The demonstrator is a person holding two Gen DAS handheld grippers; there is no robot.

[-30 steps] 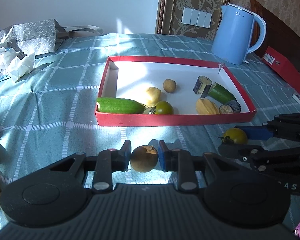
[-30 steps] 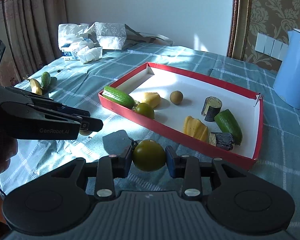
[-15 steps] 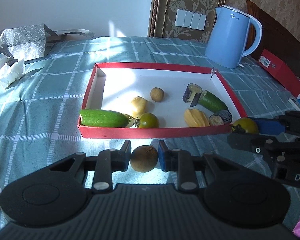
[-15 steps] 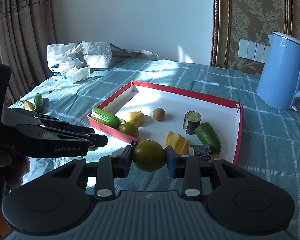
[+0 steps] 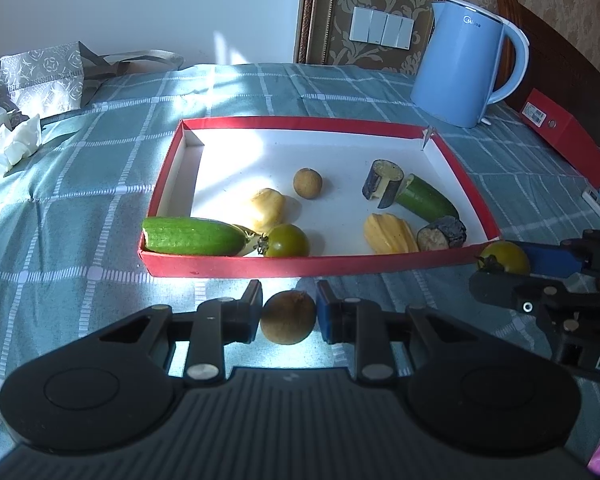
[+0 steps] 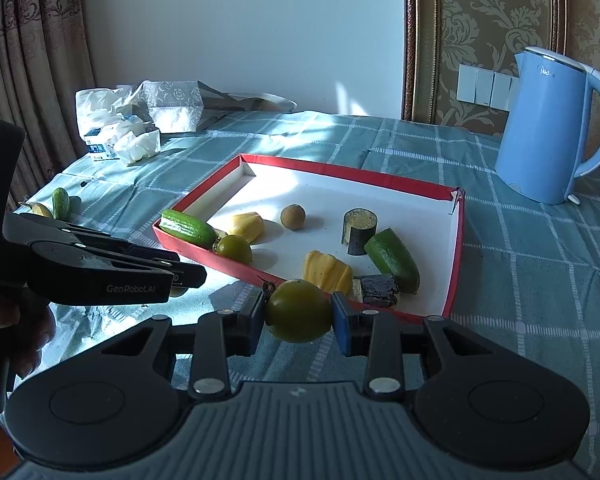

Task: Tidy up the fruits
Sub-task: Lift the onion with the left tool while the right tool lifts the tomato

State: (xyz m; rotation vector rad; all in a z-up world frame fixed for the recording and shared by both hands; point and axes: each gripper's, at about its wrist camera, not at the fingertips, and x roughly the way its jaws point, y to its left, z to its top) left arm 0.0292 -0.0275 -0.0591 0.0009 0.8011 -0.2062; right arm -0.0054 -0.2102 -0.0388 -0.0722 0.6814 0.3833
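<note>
My left gripper point(image 5: 288, 316) is shut on a small brown round fruit point(image 5: 287, 318), held just short of the near wall of the red-rimmed white tray point(image 5: 260, 267). My right gripper point(image 6: 298, 312) is shut on a green tomato point(image 6: 298, 310) above the tray's near right wall point(image 6: 454, 280); the tomato point(image 5: 504, 258) and that gripper also show at the right of the left wrist view. In the tray lie a cucumber point(image 5: 194, 236), another green tomato point(image 5: 287, 241), a second brown fruit point(image 5: 307, 183), yellow pieces point(image 5: 390, 234), eggplant chunks point(image 5: 382, 178) and a cucumber end point(image 5: 426, 202).
A blue kettle point(image 5: 460, 64) stands behind the tray, a red box point(image 5: 560, 132) at the far right. Crumpled tissues and a grey bag point(image 6: 140, 128) lie at the far left. A small cucumber and a banana point(image 6: 56, 204) rest near the table's left edge. A hand point(image 6: 16, 320) holds the left gripper.
Both grippers have moved toward the tray with their fruits still gripped. The green tomato now sits over the tray's near right wall instead of short of it.
</note>
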